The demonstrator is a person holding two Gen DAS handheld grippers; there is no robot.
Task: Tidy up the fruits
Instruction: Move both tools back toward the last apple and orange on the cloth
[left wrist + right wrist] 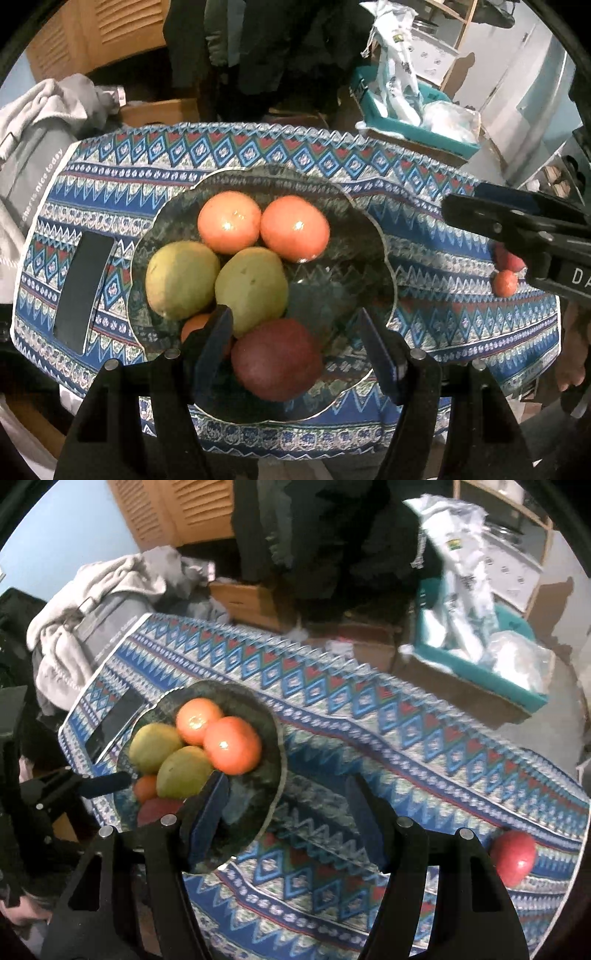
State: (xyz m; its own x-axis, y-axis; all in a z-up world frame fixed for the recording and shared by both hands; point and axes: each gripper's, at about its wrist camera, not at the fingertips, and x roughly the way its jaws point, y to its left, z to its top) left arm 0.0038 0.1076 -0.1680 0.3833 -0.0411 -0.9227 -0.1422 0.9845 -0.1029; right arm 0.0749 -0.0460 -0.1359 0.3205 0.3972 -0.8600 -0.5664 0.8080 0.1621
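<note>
**Fruit gathered in the glass bowl, two pieces loose on the cloth**

At the far left of the table (pixel 461 325), on the blue patterned tablecloth (pixel 258 147), lies a dark phone (pixel 83 291), just beside the rim of a scalloped glass bowl (pixel 380 236). Inside the bowl sit two green mangoes (pixel 181 278), side by side and touching. Behind them are two oranges (pixel 229 221), also touching each other. A small orange fruit (pixel 194 326) peeks out at the bowl's near left, partly hidden by a gripper finger, and a dark red apple (pixel 277 360) rests at the near edge, touching the right-hand mango.

The left gripper (pixel 293 350) hangs over the near part of the bowl with its jaws spread and nothing clasped; the apple shows between the fingers, but the pads stand clear of it.

Further right, well apart from the bowl, a red apple (pixel 513 856) and a small orange fruit (pixel 505 283) lie close together on the cloth near the table's right edge.

The right gripper (pixel 291 812) is above bare cloth between the bowl and the loose apple, its jaws apart and empty.
</note>
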